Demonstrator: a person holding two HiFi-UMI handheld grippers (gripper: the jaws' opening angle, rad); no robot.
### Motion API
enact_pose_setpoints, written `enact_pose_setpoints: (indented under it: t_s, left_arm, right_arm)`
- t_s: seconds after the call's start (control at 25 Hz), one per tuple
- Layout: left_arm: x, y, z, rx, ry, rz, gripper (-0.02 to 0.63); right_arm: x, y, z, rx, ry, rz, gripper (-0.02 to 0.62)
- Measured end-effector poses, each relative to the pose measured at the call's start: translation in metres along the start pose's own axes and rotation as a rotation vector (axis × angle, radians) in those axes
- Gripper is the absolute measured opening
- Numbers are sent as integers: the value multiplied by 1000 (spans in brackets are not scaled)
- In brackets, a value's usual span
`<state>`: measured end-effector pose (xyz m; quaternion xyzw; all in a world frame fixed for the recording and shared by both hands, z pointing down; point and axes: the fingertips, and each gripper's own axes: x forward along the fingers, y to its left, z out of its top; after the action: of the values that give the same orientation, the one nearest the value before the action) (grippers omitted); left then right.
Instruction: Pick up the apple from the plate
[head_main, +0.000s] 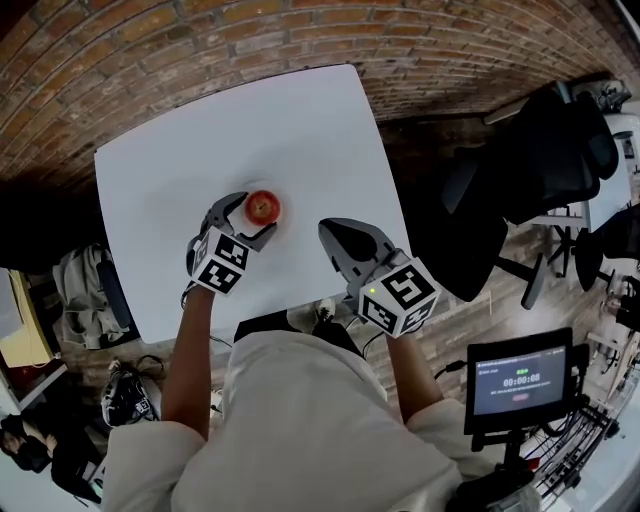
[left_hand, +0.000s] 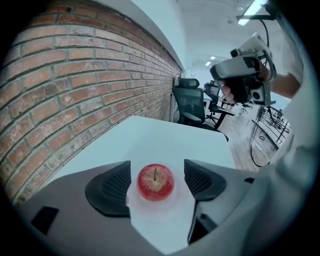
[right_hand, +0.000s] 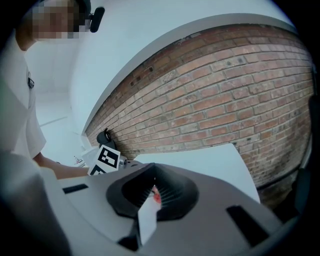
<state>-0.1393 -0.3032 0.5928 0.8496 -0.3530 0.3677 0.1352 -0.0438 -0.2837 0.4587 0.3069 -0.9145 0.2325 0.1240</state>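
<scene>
Left gripper's (head_main: 252, 216) spread jaws flank the apple (head_main: 263, 207) on the table (head_main: 200, 130).

Red apple (left_hand: 155, 182) upright on white plate (left_hand: 152, 209)

The only writing that can be read is on the small dark screen (head_main: 520, 385) at the lower right of the head view. Its large white timer digits appear to read 00:00:08. The finer line of print above them is too small to make out.
</scene>
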Motion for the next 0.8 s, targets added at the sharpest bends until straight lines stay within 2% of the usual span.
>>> enact_pose_setpoints:
  t_s: [0.36,0.6,0.8]
  left_arm:
    - [24,-1,-19,4,72,-77,342]
    - [37,0,-27,6,98,-113,379]
    - [46,0,-35,13,128,-136,379]
  right_arm:
    - [10,-8,-9,22,34,-15,3]
    - [14,-10,-13,35,52,-22,2]
    - [17,-16,-20,47,70,-40,2]
